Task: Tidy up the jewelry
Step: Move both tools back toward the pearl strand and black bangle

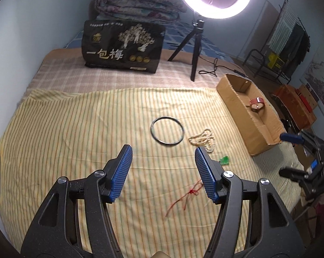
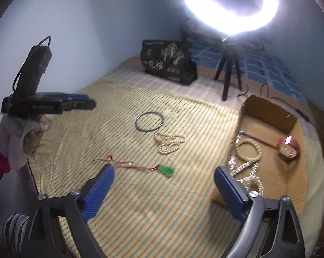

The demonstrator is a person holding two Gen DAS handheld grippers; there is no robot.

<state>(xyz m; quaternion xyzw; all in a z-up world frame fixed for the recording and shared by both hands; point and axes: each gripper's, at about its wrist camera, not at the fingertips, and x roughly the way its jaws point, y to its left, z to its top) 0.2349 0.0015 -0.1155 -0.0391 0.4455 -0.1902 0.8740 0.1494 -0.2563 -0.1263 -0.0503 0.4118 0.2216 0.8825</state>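
you're holding both tools over the striped sheet (image 1: 76, 129) on the bed, and nothing is caught in either one — the left hand-held gripper (image 1: 163, 161) is standing partly open and empty, the right hand-held gripper (image 2: 164, 185) is spread wide with only cloth between its pads. still lying loose on the sheet are a dark bangle (image 1: 168, 130), a heap of pearl beads (image 1: 202, 139) just beside it, and a green pendant (image 2: 166, 170) on a thin red cord (image 2: 127, 163). the cardboard box (image 1: 237, 99) at the edge is already holding a red watch (image 2: 289, 148), a beaded bracelet (image 2: 248, 150) and a silvery chain (image 2: 246, 169). the pendant is lying nearest your right tool, so it looks like the next pick. it should be light but hard and probably slick and breakable, and the cord is limp — it'll be trailing behind. you're better off closing on the flat faces of the green stone than on the thread. the beads will be slumping and slipping, so take a bunched part; the bangle is stiff, so pinch across its rim.
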